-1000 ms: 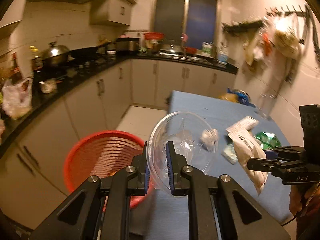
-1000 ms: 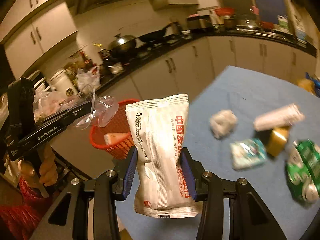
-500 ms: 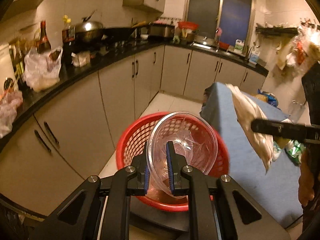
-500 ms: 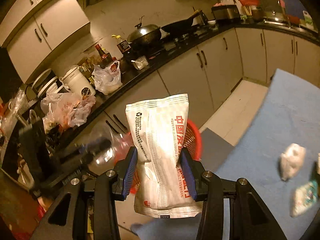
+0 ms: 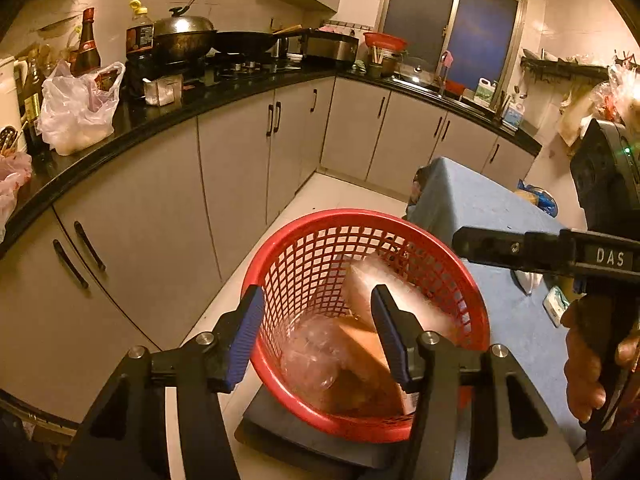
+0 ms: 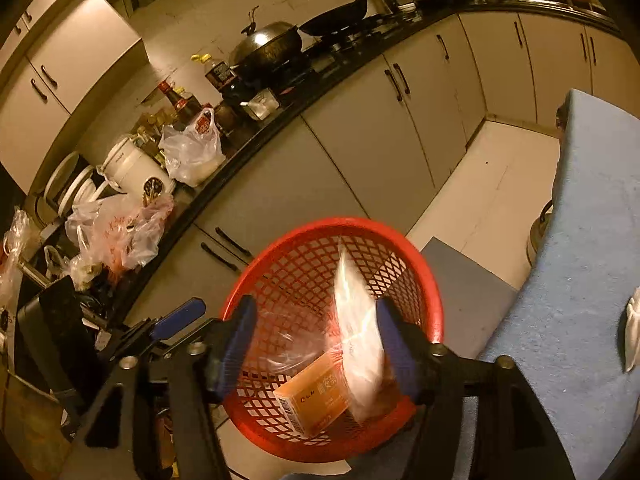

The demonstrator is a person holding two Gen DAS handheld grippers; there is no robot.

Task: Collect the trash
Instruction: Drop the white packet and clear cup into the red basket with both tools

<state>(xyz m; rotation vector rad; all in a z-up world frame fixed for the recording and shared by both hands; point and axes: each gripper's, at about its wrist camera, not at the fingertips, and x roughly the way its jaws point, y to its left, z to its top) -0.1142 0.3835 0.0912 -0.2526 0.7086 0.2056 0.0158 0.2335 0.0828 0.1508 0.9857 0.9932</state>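
Observation:
A red mesh basket [image 5: 280, 280] [image 6: 280, 256] stands on the floor beside the blue-covered table [image 5: 480, 208] [image 6: 580, 280]. My left gripper [image 5: 316, 336] is open and empty above it; the clear plastic bowl [image 5: 312, 360] lies inside the basket. My right gripper [image 6: 316, 348] is open over the basket; the white snack packet [image 6: 356, 340] [image 5: 384, 296] is blurred, falling into the basket beside an orange box [image 6: 316, 400]. My right gripper also shows in the left wrist view [image 5: 460, 242], my left gripper in the right wrist view [image 6: 178, 318].
Grey cabinets [image 5: 240, 168] under a black counter [image 5: 160, 116] run along the left with pans, bottles and plastic bags. A crumpled white scrap [image 6: 632, 332] lies on the table. A dark mat [image 5: 304, 436] lies under the basket on the pale floor.
Both grippers swung from the table over the basket and opened. The clear bowl dropped from the left gripper into the basket; the white packet left the right gripper and is falling in.

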